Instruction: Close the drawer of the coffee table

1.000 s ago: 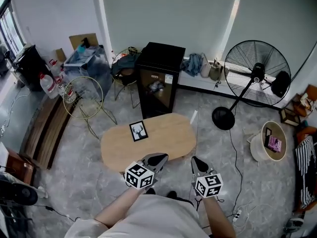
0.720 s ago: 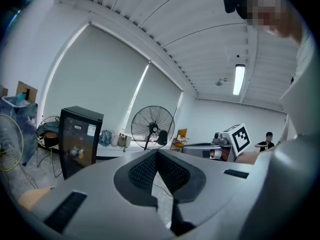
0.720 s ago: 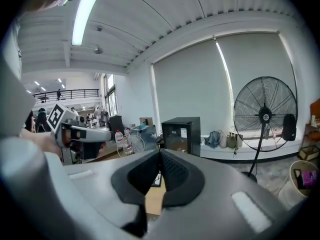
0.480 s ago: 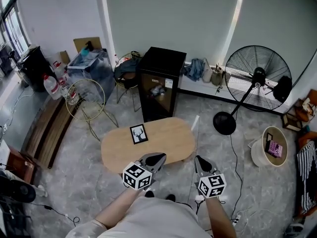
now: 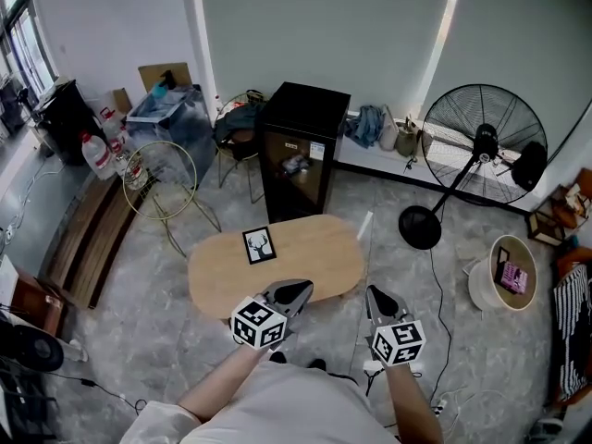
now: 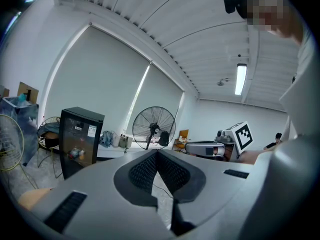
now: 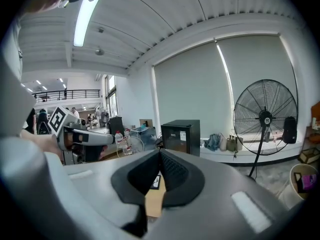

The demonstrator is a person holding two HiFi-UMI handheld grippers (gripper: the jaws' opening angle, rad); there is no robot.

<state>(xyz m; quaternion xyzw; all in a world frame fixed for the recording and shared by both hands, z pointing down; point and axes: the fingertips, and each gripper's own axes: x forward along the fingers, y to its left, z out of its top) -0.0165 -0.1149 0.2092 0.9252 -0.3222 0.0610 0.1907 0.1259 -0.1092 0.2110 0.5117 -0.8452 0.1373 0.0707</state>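
Observation:
The oval wooden coffee table [image 5: 296, 265] stands on the grey floor in the head view, with a small deer picture card [image 5: 259, 245] on its top. No drawer shows in any view; the table's near side lies under my grippers. My left gripper [image 5: 302, 290] hovers over the near edge, jaws shut on nothing. My right gripper [image 5: 375, 294] hangs just off the table's near right corner, also shut and empty. In the left gripper view the left gripper [image 6: 157, 152] has its pads together. The right gripper view shows the right gripper [image 7: 160, 152] likewise, with the tabletop [image 7: 152, 200] below.
A black mini fridge [image 5: 301, 151] stands behind the table and a large standing fan [image 5: 476, 146] to the right. A gold wire stand [image 5: 159, 169] is at the left, beside a wooden bench [image 5: 83, 239]. A round white basket [image 5: 481, 280] and a cable [image 5: 435, 276] lie on the floor at the right.
The right gripper has drifted slightly right, off the table's near right corner. The left gripper has barely moved, and both stay shut.

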